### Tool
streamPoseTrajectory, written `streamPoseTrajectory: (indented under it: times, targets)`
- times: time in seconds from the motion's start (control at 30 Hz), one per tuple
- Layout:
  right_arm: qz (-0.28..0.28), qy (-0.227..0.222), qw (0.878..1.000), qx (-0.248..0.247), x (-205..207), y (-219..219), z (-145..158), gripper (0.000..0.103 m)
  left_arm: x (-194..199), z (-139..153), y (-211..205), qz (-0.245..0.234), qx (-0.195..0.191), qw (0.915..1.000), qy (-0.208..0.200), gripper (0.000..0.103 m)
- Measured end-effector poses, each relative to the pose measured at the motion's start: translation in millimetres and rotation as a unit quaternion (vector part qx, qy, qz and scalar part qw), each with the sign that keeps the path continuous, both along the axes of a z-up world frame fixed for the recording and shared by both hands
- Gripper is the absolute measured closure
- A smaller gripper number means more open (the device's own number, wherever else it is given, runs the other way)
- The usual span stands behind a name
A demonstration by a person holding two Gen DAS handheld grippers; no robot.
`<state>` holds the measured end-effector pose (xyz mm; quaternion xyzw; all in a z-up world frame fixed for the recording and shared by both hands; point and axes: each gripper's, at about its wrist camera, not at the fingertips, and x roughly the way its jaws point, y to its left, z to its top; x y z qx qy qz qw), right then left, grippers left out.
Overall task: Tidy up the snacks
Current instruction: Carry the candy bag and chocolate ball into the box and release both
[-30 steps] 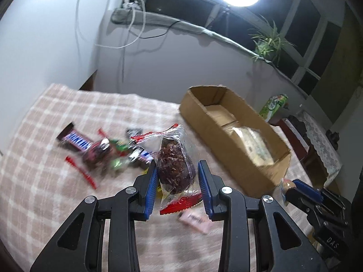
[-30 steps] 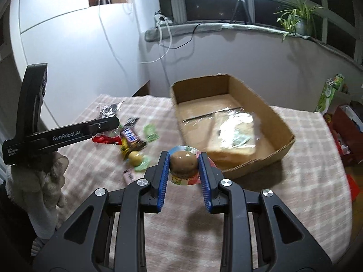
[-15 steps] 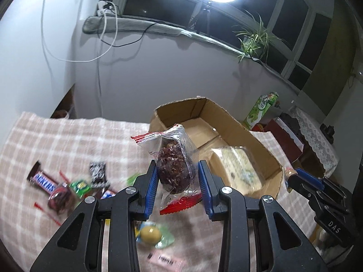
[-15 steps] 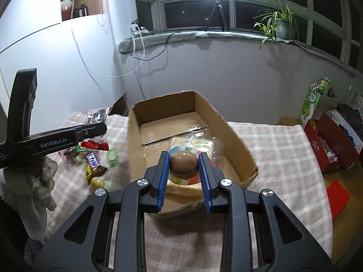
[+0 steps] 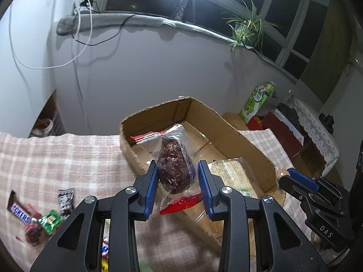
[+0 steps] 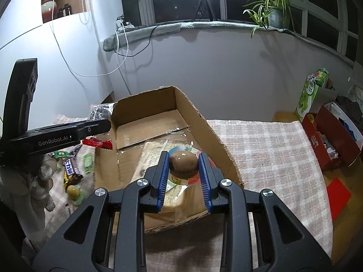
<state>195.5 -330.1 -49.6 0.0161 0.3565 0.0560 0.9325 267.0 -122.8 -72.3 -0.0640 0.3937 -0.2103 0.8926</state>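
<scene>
My left gripper (image 5: 178,181) is clamped on a clear packet (image 5: 173,170) with red crimped ends and a dark, reddish-brown lump inside; the blue pads press it from both sides and the packet stands upright between them, its top end sticking up above my fingertips. Seen from that hand, the packet hangs in front of the near left corner of the cardboard box (image 5: 229,127), which sits open-topped on a pink and white checked cloth (image 5: 56,156). My right gripper (image 6: 184,168) grips a brown egg-shaped snack (image 6: 183,163) sealed in a colourful round wrapper, pinched squarely between the pads, and it is held over the near end of the box (image 6: 211,133). Under it, inside the box, lies a flat pale bag (image 6: 156,156) in clear film, resting on the box floor toward the near wall; the far part of the floor is bare cardboard with a strip of shiny tape. To the left of the box, loose snacks lie on the cloth: a Snickers bar (image 5: 20,210), a small green packet (image 5: 51,221), a dark wrapper (image 5: 66,200) and a round red-wrapped piece (image 5: 33,234). From the right hand's view I can also see a yellowish egg-shaped sweet (image 6: 73,190) lying on the cloth there. A green carton (image 5: 257,100) stands beyond the table's far right.
</scene>
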Motion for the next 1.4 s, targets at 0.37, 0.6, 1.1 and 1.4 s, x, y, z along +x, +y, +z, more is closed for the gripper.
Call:
streamPoseTrajectory:
  times: [0.37,0.6,1.1,1.4]
  targets:
    - [-0.002,0.010,1.000,0.003,13,-5,-11,0.076,17,-11,-12,-0.011,0.009,0.9998,0.014,0.070]
    - [-0.006,0.009,1.000,0.001,14,-5,-12,0.058,19,-14,-19,-0.017,0.015,0.9996,0.019,0.069]
    - [-0.008,-0.011,1.000,-0.010,-2,4,3,0.031,14,-4,-15,-0.012,0.010,0.9998,0.015,0.045]
    - [-0.001,-0.022,1.000,-0.012,-25,18,18,0.031,-7,12,-2,-0.003,-0.002,1.0000,0.000,0.045]
